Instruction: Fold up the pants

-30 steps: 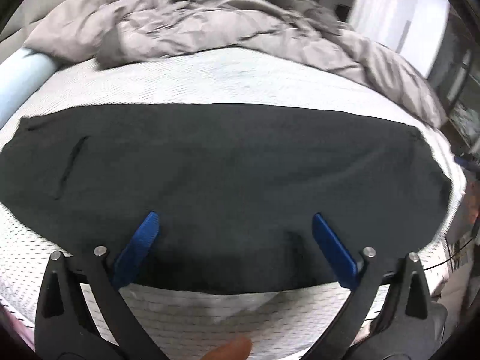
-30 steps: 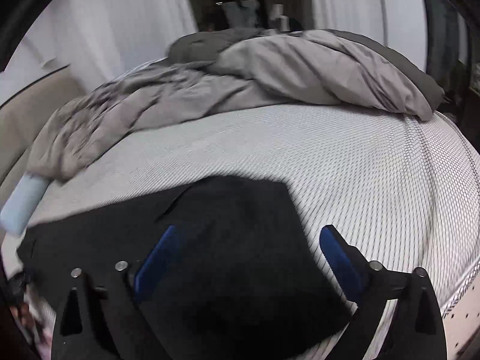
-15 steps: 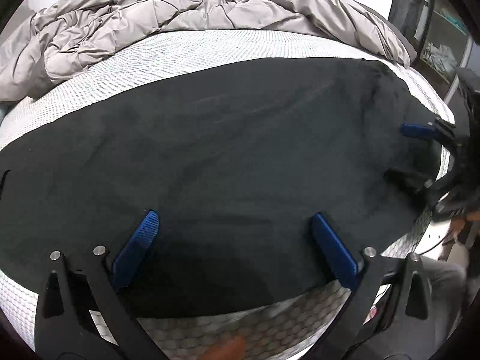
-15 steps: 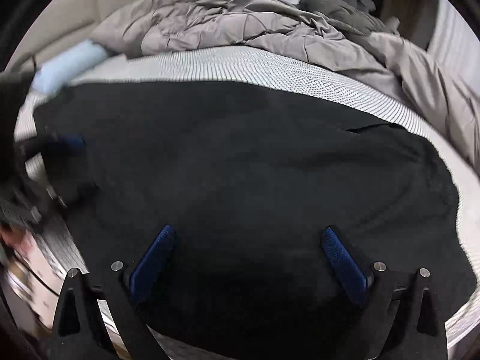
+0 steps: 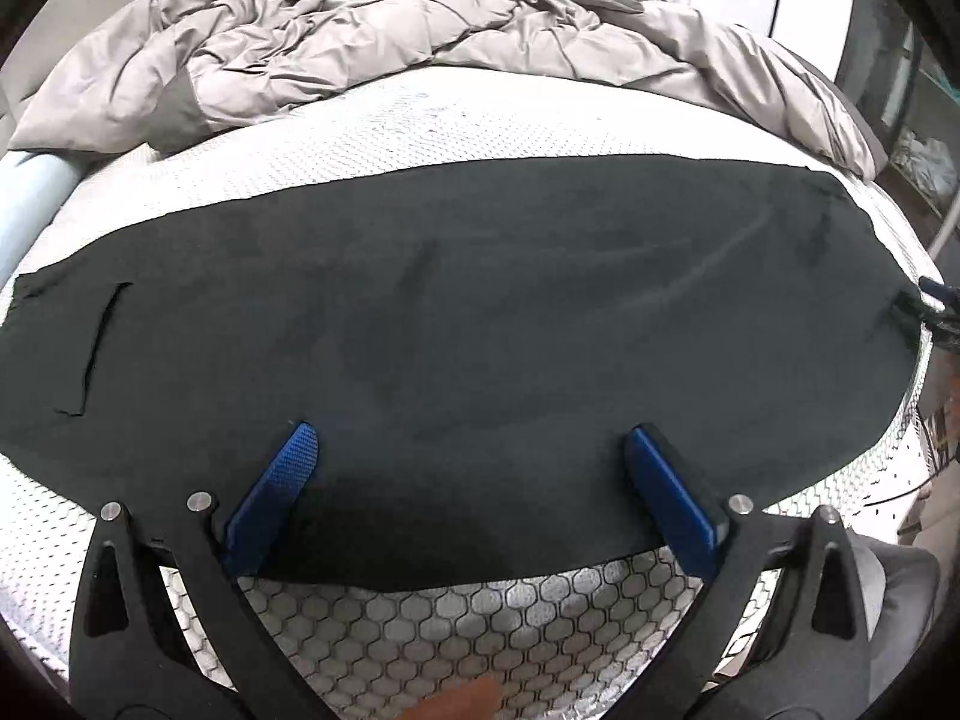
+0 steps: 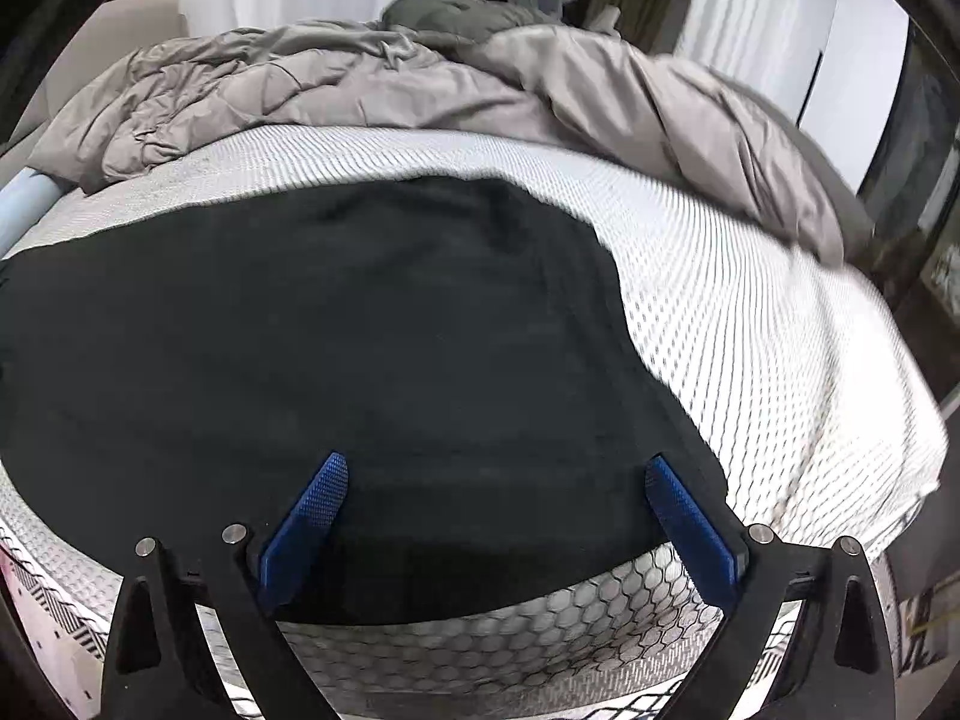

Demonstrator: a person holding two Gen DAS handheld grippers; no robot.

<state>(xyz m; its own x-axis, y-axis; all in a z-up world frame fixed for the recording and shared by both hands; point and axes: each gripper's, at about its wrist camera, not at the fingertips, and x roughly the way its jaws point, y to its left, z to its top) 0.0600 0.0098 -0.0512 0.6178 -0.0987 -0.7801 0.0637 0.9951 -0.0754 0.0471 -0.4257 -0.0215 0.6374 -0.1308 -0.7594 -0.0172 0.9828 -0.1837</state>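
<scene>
Black pants (image 5: 456, 324) lie flat across the near part of the bed, long side running left to right, with a pocket slit at their left end. My left gripper (image 5: 471, 441) hovers open over the pants' near edge, nothing between its blue fingers. In the right wrist view the pants' right end (image 6: 372, 372) fills the lower left, and my right gripper (image 6: 498, 468) stands open above its near edge, holding nothing. At the far right edge of the left wrist view a blue fingertip of the right gripper (image 5: 936, 291) shows at the pants' right end.
The white mesh-patterned mattress (image 5: 480, 618) (image 6: 750, 324) carries the pants. A rumpled grey duvet (image 5: 372, 54) (image 6: 420, 84) is piled along the far side. A pale blue roll (image 5: 30, 204) lies at the left. Shelving stands beyond the bed's right side.
Both views have swung: the left one back leftward so the pocket slit shows again, the right one rightward toward the pants' right end. Both grippers stayed open.
</scene>
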